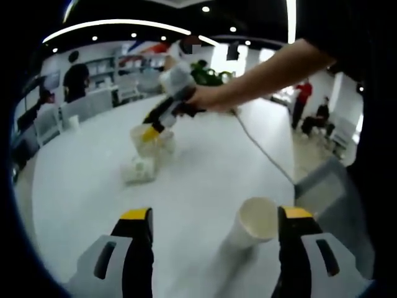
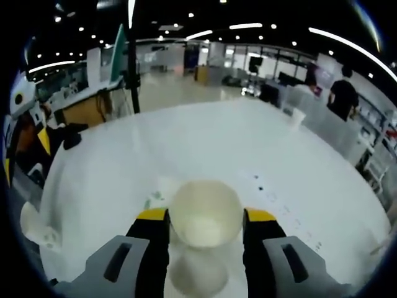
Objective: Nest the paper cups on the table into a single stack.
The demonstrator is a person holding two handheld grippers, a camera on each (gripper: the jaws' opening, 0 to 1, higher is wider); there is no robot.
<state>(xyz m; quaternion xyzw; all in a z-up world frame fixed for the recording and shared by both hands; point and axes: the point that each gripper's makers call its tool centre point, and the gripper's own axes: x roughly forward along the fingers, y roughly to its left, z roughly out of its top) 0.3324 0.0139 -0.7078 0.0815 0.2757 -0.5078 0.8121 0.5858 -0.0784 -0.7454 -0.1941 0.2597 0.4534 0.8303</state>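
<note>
In the right gripper view my right gripper is shut on a white paper cup, mouth towards the camera, held just above another cup. A third cup lies at the lower left, near my left gripper. In the left gripper view my left gripper stands open over the white table. A paper cup lies on its side just inside its right jaw. Farther off, a hand brings the right gripper with its cup over an upright cup. Another cup lies tipped beside them.
A cable trails across the table towards its right edge. A small white cup stands far off on the table. Chairs line the far left rim, and people stand in the room behind.
</note>
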